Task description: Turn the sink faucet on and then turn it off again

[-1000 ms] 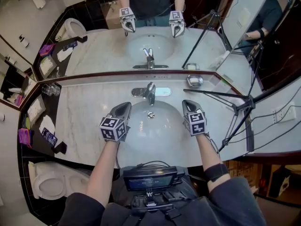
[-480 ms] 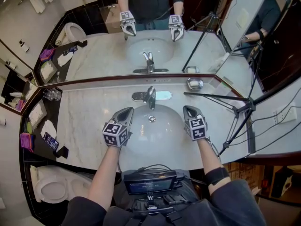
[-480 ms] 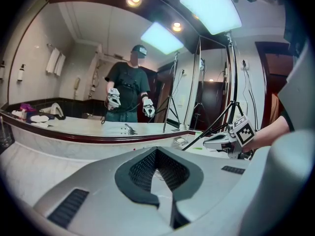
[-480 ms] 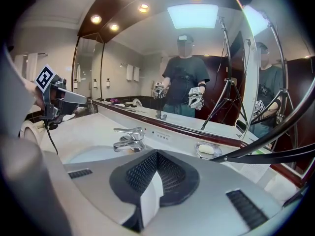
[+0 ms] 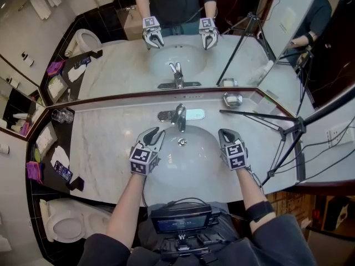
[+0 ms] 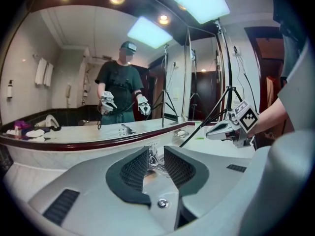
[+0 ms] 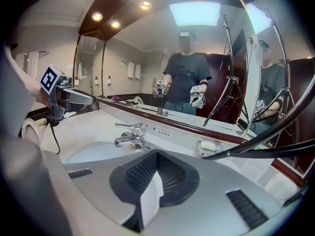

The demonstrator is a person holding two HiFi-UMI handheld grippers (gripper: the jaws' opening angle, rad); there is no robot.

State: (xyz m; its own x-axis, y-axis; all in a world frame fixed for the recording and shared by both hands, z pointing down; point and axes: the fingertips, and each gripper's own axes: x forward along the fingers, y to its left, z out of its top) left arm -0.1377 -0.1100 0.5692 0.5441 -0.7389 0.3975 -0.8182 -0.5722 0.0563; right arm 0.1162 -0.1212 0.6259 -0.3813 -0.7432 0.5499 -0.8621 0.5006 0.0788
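The chrome faucet (image 5: 178, 117) stands at the back of the white basin (image 5: 186, 165), with its lever (image 7: 129, 127) pointing toward me; I see no water running. My left gripper (image 5: 156, 133) hovers over the basin's left side, short of the faucet. Its jaws have just been opening and stand apart with nothing between them (image 6: 156, 154). My right gripper (image 5: 224, 133) hangs over the basin's right side with its fingertips shut together (image 7: 156, 154), holding nothing. Each gripper view shows the other gripper off to the side, and neither touches the faucet.
A soap dish (image 5: 233, 99) sits right of the faucet. Tripod legs (image 5: 288, 129) cross the marble counter (image 5: 105, 143) on the right. Glasses (image 5: 61, 115) and a phone (image 5: 61, 170) lie at the left end. A toilet (image 5: 64, 223) stands lower left, and the mirror is behind the counter.
The left gripper's jaws were together and now stand apart, and it has rolled a little. Both hands stay over the basin; the right gripper is unchanged.
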